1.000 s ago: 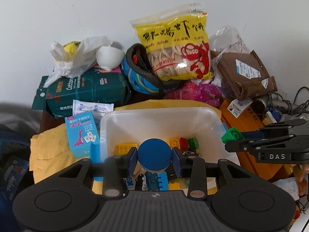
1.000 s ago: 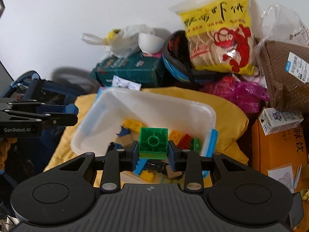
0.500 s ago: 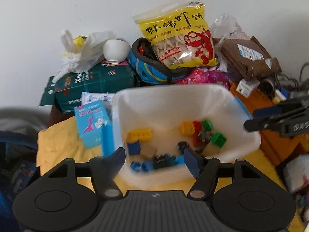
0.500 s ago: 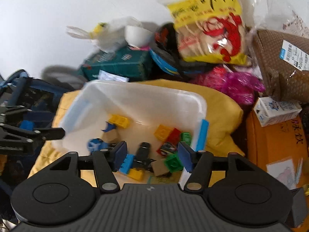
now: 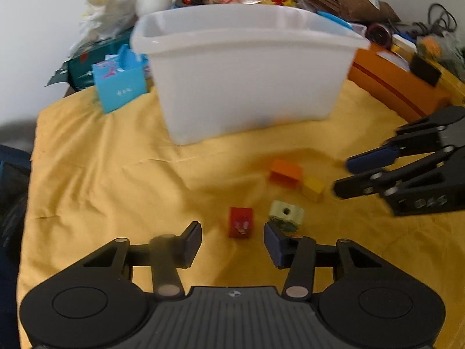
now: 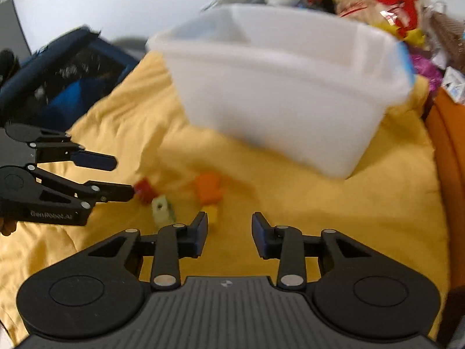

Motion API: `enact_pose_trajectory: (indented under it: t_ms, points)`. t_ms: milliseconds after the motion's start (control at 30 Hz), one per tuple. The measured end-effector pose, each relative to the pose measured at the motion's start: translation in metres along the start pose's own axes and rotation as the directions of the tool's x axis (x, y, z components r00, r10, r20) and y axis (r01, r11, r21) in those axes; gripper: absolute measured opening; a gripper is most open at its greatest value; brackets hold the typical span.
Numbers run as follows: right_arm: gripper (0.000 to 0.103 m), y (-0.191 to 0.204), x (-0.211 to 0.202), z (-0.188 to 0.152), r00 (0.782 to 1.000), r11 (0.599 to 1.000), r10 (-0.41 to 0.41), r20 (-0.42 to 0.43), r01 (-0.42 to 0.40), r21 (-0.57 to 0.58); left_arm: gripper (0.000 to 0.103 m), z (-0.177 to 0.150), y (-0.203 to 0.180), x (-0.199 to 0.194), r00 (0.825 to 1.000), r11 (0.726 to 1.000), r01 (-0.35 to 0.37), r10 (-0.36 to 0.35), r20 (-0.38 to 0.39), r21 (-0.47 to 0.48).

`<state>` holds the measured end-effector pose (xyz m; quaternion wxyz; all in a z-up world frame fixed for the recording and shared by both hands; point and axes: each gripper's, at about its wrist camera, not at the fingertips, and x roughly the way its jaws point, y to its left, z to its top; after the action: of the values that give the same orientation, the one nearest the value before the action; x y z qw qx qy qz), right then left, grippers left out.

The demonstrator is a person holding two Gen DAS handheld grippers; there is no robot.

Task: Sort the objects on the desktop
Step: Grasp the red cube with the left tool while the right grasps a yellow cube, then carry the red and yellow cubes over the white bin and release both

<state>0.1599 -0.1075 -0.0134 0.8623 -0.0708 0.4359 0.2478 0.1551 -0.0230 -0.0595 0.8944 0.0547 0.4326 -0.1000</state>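
Low over the yellow cloth, my left gripper has its jaws apart and closing. A red block lies just beyond and between its fingertips, untouched. A pale green block sits by its right finger. Further off lie an orange block and a yellow block. My right gripper is also closing, with only cloth between its pads; the yellow block is beside its left finger. The white bin stands behind the blocks. Each gripper shows in the other's view: the right gripper, the left gripper.
A blue card box leans left of the bin. An orange box borders the cloth on the right. A dark blue bag lies off the cloth's left edge. Snack bags and clutter pile up behind the bin.
The left gripper let go of a blue round piece and the right of a green brick over the bin. Both then sank to the cloth in front of it, jaws narrower than half a second ago.
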Motion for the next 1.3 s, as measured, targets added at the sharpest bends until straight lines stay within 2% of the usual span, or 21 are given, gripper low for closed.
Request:
enact_pose_trajectory:
  t_ms: [267,300,367,400,467,667,933,1100,1300]
  points:
    - [0.033,0.019,0.029,-0.007,1.000,0.999,-0.012,-0.002,0.012,-0.033,0.047,0.000,-0.007,0.020,1.000,1.000,0.000,0.000,-0.001,0.019]
    - [0.033,0.019,0.031,-0.006,1.000,0.999,-0.015,0.000,0.015,-0.036,0.044,-0.001,-0.007,0.023,1.000,1.000,0.004,-0.004,-0.004,0.012]
    - [0.031,0.019,0.036,-0.007,1.000,0.999,-0.012,-0.009,0.012,-0.042,0.025,0.000,-0.004,0.025,1.000,1.000,0.022,-0.022,-0.001,-0.004]
    - [0.030,0.019,0.038,-0.007,1.000,0.999,-0.008,-0.017,0.007,-0.044,0.022,0.000,-0.003,0.025,1.000,1.000,0.019,-0.019,0.001,-0.011]
    - [0.017,0.019,0.039,-0.008,1.000,0.999,-0.003,-0.016,0.003,-0.042,0.022,0.000,-0.003,0.023,1.000,1.000,0.022,-0.022,0.001,-0.020]
    - [0.017,0.006,0.023,-0.010,0.999,0.999,0.032,0.011,-0.033,0.008,0.022,-0.001,0.006,-0.003,0.999,0.998,0.032,-0.030,0.032,-0.061]
    - [0.017,-0.029,-0.034,-0.014,0.993,0.972,0.080,0.091,-0.097,0.212,0.022,0.009,0.006,-0.062,0.995,0.984,0.077,-0.067,0.069,-0.159]
    - [0.017,-0.044,-0.071,-0.005,0.987,0.953,0.082,0.140,-0.119,0.279,0.022,0.035,0.006,-0.083,0.991,0.975,0.112,-0.094,0.100,-0.192]
    - [0.017,-0.059,-0.101,0.029,0.981,0.951,0.061,0.185,-0.113,0.287,0.022,0.083,0.008,-0.097,0.986,0.976,0.116,-0.091,0.137,-0.185]
